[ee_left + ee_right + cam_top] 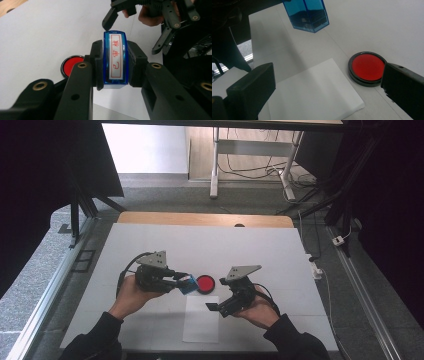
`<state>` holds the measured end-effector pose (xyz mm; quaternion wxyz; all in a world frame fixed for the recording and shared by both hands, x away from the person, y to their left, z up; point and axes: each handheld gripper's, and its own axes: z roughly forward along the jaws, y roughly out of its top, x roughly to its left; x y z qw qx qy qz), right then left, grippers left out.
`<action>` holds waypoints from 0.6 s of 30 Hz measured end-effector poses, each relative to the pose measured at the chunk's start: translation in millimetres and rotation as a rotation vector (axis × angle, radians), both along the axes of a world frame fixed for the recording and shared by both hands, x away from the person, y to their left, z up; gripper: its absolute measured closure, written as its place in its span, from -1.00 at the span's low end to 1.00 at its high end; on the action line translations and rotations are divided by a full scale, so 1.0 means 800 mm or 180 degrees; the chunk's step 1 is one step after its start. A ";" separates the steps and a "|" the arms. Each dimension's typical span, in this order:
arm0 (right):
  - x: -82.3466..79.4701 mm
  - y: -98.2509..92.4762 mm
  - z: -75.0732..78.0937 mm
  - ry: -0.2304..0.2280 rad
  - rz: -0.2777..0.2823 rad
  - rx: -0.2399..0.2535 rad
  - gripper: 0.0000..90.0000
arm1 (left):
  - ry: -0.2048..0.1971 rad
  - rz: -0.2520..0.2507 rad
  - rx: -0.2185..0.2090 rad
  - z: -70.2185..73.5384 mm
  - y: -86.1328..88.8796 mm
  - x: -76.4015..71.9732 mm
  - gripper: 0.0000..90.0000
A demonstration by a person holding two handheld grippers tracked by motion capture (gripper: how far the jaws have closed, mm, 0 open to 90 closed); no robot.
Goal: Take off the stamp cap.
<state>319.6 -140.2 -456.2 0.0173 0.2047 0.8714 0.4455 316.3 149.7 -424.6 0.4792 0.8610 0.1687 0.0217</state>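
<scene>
1. Stamp work at the table, high view: I have the blue stamp (188, 283) clamped in my left gripper (176, 279), held off the white table (150, 245) just beside the round red ink pad (205, 283). My right gripper (216, 307) hovers over the top edge of the white paper sheet (201, 325), nothing between its jaws. I judge the step in hand to be the carry between pad and paper; whether the face has been inked, I cannot tell.

2. Left gripper view: both pads press the stamp's (115, 60) blue sides, its label with red characters facing the camera. The ink pad (71, 65) lies on the table left of and beyond the jaws, apart from the stamp. The right gripper (130, 27) shows farther off, jaws spread.

3. Right gripper view: my right jaws stand wide apart and empty, the paper sheet (317, 92) lying between and beyond them, the ink pad (367, 67) just beside the sheet's far corner and partly behind one jaw. The stamp (307, 15) hangs tilted in the air above the sheet's far end, touching nothing below.

4. Next move, as I judge it: level the stamp, bring it squarely over the sheet and press straight down, while the right gripper steadies the paper so it does not slide.
</scene>
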 end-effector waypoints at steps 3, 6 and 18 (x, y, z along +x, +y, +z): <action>0.003 0.003 -0.002 0.0054 0.0041 0.0003 -1.00 | -0.0014 -0.0040 -0.0016 0.000 -0.001 -0.001 0.56; 0.004 0.007 -0.004 0.0061 0.0095 -0.0016 -1.00 | -0.0024 -0.0082 -0.0033 0.001 -0.001 -0.001 0.56; 0.007 0.016 -0.002 -0.0023 0.0428 0.0087 -0.68 | -0.0102 -0.0301 -0.0080 0.000 -0.005 -0.004 0.56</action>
